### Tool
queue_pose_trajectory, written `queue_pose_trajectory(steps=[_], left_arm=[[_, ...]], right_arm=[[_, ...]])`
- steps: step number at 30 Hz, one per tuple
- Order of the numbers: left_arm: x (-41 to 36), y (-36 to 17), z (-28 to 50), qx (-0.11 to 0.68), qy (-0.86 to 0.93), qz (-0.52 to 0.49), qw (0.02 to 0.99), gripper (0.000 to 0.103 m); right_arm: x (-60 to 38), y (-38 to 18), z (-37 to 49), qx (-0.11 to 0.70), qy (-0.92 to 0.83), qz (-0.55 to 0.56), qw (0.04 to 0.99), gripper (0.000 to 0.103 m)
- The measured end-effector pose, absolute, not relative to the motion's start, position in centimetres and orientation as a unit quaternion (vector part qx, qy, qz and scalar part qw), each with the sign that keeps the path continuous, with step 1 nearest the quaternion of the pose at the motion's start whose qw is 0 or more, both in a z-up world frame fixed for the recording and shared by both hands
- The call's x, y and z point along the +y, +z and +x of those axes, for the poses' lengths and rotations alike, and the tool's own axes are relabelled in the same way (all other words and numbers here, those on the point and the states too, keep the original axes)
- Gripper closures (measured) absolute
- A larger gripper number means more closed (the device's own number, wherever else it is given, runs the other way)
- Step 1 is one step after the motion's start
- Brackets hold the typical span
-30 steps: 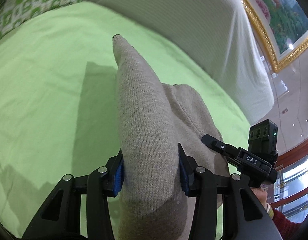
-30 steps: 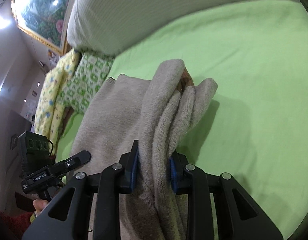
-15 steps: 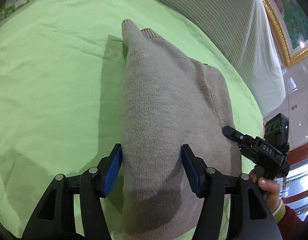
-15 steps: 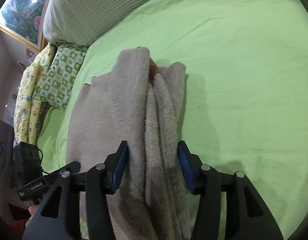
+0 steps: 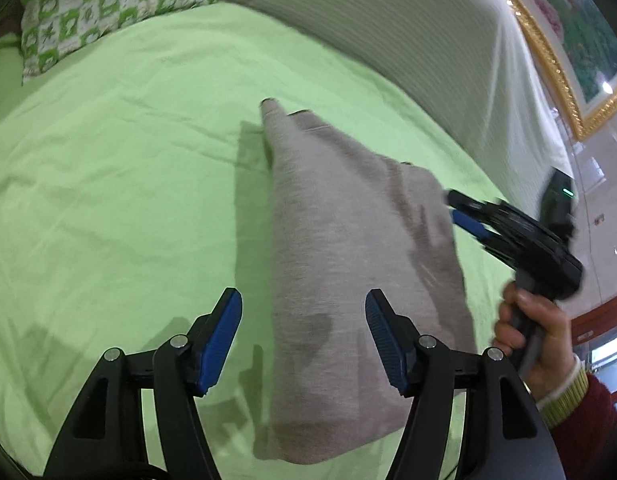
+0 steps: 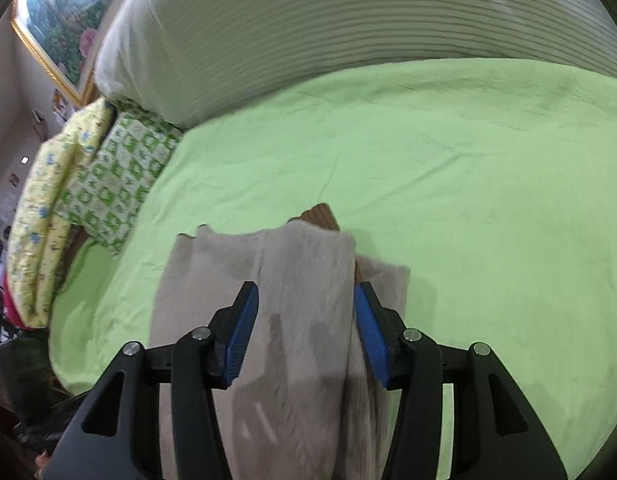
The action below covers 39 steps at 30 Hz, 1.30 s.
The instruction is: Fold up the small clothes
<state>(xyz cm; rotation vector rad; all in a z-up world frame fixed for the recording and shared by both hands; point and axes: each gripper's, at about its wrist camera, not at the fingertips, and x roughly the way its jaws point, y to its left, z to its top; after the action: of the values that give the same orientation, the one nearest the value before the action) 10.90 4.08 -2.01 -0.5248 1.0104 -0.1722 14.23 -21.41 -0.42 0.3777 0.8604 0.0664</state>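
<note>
Left gripper (image 5: 302,338) hangs with its blue pads spread wide, gripping nothing, the folded beige sweater (image 5: 348,264) lying on the green bedsheet (image 5: 108,200) through the centre and lower middle of the frame. Right gripper (image 6: 306,334) is parted too, straddling the sweater's (image 6: 300,320) bunched edge at bottom centre.

I see the folded sweater (image 5: 348,264) lying on the bed sheet (image 5: 108,200). My left gripper (image 5: 304,336) is over its near end, and my right gripper (image 6: 304,330) is over its other side. Behind the sweater sits a big pillow (image 6: 348,32), with a small pillow (image 6: 120,184) beside it.
</note>
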Motion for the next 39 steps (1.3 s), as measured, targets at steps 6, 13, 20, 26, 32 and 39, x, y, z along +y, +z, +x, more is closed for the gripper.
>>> queue_pose_trajectory(steps=[6, 13, 20, 26, 32, 39], left_arm=[[2.3, 0.0, 13.0, 0.453, -0.107, -0.221, 0.857, 0.038], [2.1, -2.7, 20.0, 0.479, -0.072, -0.225, 0.846, 0.041], [2.1, -5.6, 22.2, 0.512, -0.046, -0.229, 0.826, 0.042], [2.1, -5.5, 22.1, 0.515, -0.037, -0.227, 0.825, 0.043], [1.8, -3.2, 18.7, 0.511, -0.044, -0.223, 0.829, 0.041], [1.6, -2.3, 9.9, 0.52, -0.068, -0.198, 0.828, 0.039]], right_arm=[[-21.6, -2.0, 16.5, 0.432, 0.026, 0.201, 0.879, 0.055], [-21.8, -2.8, 17.0, 0.435, 0.025, 0.193, 0.879, 0.095], [-24.3, -3.4, 16.4, 0.428, 0.001, 0.21, 0.879, 0.095], [-24.9, -4.6, 16.8, 0.447, 0.012, 0.244, 0.861, 0.09], [-25.1, -1.8, 13.7, 0.433, 0.017, 0.244, 0.867, 0.078], [-25.0, 0.1, 5.6, 0.412, 0.031, 0.243, 0.877, 0.074]])
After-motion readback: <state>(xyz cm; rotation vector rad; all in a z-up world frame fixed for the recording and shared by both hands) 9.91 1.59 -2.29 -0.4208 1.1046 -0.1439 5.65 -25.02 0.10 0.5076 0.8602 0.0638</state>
